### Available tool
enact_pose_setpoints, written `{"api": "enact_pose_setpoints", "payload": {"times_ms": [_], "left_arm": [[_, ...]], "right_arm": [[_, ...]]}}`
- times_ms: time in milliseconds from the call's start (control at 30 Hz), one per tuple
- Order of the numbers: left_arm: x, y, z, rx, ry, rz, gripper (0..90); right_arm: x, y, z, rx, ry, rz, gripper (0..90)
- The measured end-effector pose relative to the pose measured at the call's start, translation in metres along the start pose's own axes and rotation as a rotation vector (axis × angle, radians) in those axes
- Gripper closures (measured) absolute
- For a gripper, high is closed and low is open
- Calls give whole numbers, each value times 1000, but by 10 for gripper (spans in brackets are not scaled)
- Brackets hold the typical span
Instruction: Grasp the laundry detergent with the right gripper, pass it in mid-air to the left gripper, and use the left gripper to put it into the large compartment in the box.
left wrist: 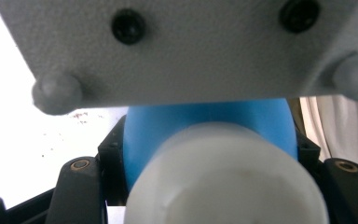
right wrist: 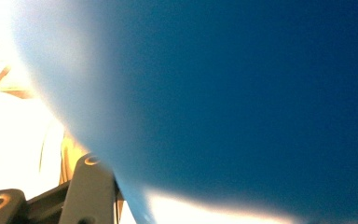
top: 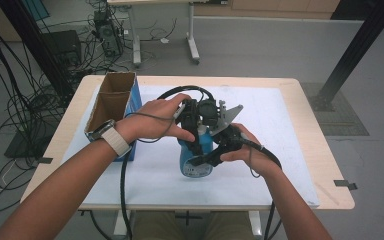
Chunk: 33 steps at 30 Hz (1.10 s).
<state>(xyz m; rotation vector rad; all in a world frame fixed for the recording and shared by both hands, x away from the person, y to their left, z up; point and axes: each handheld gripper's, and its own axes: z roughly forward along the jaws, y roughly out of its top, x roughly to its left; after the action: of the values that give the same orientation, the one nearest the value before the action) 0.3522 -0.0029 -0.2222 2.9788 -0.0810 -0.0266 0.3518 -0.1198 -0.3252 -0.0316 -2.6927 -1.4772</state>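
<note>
A blue bottle [top: 192, 165] with a white label stands upright on the white mat [top: 280, 150] at the middle of the table. My left gripper [top: 198, 132] comes down from above and is shut on its white cap [left wrist: 223, 179], which sits between the black jaws with the blue shoulder [left wrist: 205, 123] behind it. My right gripper [top: 209, 158] reaches in from the right and is shut on the bottle's body [right wrist: 242, 93], which shows very close and blurred in the right gripper view. Its grey three-cornered plate [left wrist: 177, 46] hangs over the cap.
An open cardboard box [top: 111, 105] with a blue side stands on the table's left, close to the left hand. The mat has free room to the right and in front of the bottle. Cables trail off the near edge.
</note>
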Motion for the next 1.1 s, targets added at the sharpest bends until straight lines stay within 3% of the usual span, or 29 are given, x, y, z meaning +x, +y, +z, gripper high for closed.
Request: {"api": "enact_pose_setpoints", "payload": {"times_ms": [33, 67, 133, 467, 1100], "left_arm": [[0, 0, 0, -1, 1, -1, 369], [0, 0, 0, -3, 1, -3, 369], [0, 0, -1, -6, 1, -3, 370], [0, -4, 1, -30, -2, -15, 375], [-1, -8, 0, -27, 1, -22, 375]], "right_arm": [[-2, 0, 0, 3, -16, -23, 438], [1, 0, 0, -2, 9, 8, 438], [1, 0, -1, -3, 9, 9, 438], [0, 0, 0, 2, -9, -12, 438], [0, 3, 4, 10, -5, -25, 438]]}}
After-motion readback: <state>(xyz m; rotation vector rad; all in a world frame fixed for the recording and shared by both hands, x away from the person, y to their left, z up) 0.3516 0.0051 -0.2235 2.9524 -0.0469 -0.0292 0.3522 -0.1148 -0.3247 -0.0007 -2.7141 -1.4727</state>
